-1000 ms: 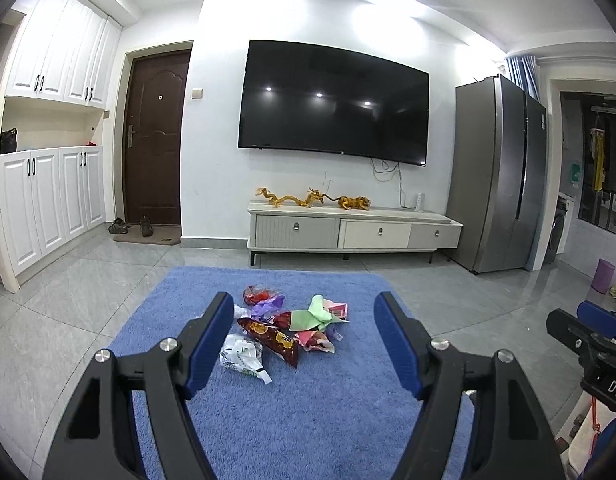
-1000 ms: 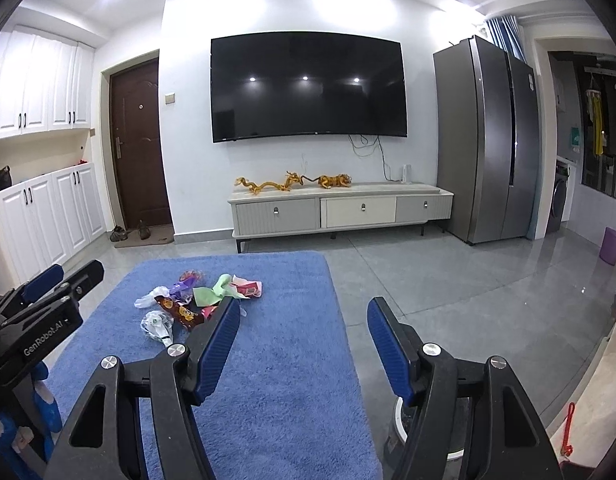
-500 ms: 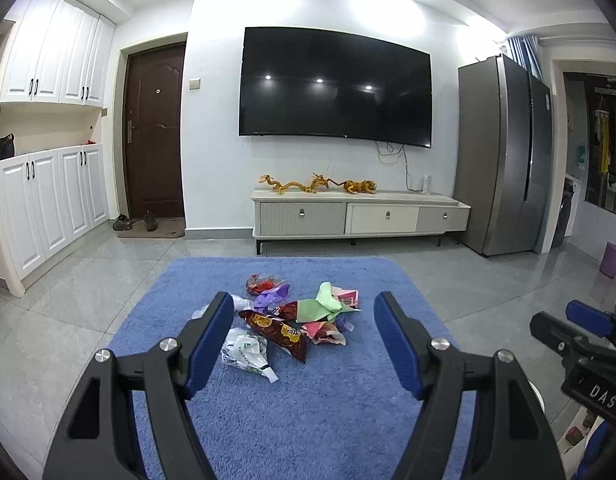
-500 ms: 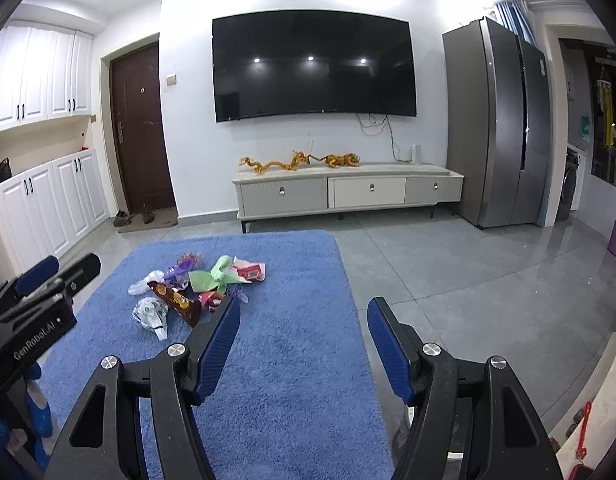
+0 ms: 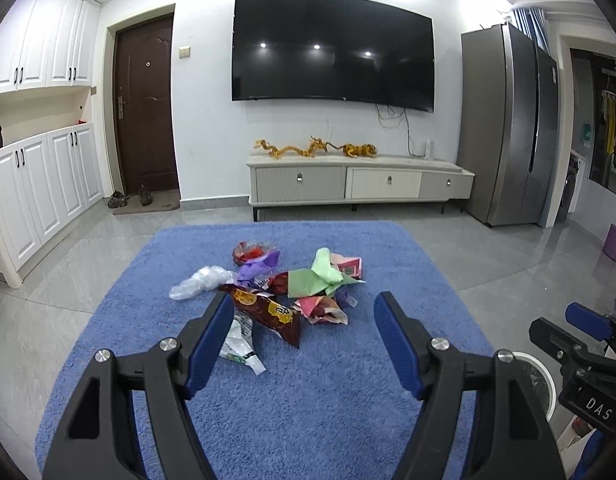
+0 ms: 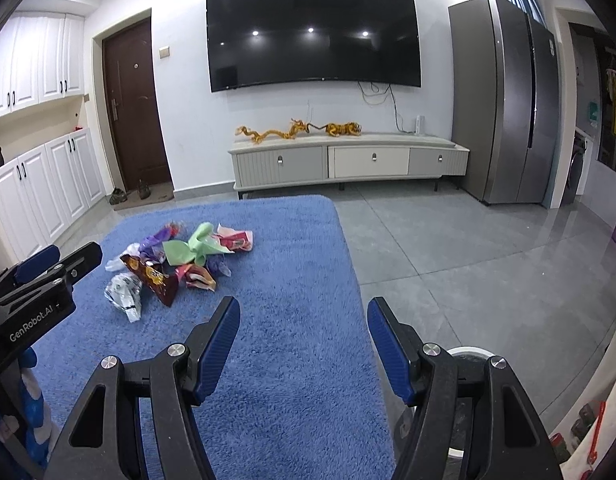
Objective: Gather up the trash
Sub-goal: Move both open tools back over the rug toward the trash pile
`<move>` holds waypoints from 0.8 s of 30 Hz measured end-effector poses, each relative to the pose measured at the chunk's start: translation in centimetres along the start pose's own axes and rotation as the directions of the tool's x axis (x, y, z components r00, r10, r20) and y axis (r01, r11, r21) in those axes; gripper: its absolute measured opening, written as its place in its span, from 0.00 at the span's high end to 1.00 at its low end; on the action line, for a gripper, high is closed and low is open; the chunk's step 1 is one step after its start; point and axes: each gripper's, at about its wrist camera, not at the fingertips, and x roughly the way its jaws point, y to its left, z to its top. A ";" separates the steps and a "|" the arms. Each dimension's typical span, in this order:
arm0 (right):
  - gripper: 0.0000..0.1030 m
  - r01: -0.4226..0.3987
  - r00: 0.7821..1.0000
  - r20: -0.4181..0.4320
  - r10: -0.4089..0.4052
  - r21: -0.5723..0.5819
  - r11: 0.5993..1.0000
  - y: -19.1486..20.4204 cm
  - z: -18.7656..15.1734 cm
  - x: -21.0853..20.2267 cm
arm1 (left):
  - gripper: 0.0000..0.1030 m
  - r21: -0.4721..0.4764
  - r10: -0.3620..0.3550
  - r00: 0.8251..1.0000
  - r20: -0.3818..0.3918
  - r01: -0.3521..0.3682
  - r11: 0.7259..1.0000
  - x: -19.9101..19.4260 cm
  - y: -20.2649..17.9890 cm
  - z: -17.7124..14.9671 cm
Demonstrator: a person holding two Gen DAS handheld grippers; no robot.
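Note:
A pile of trash lies on a blue rug [image 5: 308, 400]: a dark red snack wrapper [image 5: 267, 314], green paper [image 5: 316, 278], a purple wrapper [image 5: 257, 266], a clear plastic bag [image 5: 199, 282] and a white crumpled wrapper [image 5: 239, 340]. My left gripper [image 5: 303, 332] is open and empty, just short of the pile. My right gripper [image 6: 303, 336] is open and empty over the rug's right part [image 6: 291, 360], with the pile [image 6: 175, 264] to its left. A white round bin [image 6: 464, 360] sits under its right finger and also shows in the left wrist view [image 5: 536, 380].
A TV cabinet [image 5: 360, 184] stands at the far wall under a wall TV [image 5: 332, 46]. A grey fridge [image 5: 508, 128] is at the right, white cupboards [image 5: 39, 184] at the left. Grey tiled floor [image 6: 468, 264] surrounds the rug. A small purple bin [image 5: 615, 240] stands at far right.
Both grippers have tilted down and moved forward toward the rug; the trash pile now sits lower and closer in both views. Both stay open.

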 end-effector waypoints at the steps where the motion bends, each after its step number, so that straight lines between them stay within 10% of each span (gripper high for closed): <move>1: 0.38 0.000 1.000 -0.004 0.000 -0.001 1.000 0.0 0.0 0.3 | 0.31 0.002 -0.003 1.000 -0.005 0.003 1.000 0.3 -0.1 -0.1; 24: 0.38 -0.048 0.997 -0.067 0.045 -0.050 0.998 1.7 -0.1 4.2 | 0.31 0.002 0.058 0.993 -0.100 -0.058 0.998 4.3 4.2 -2.2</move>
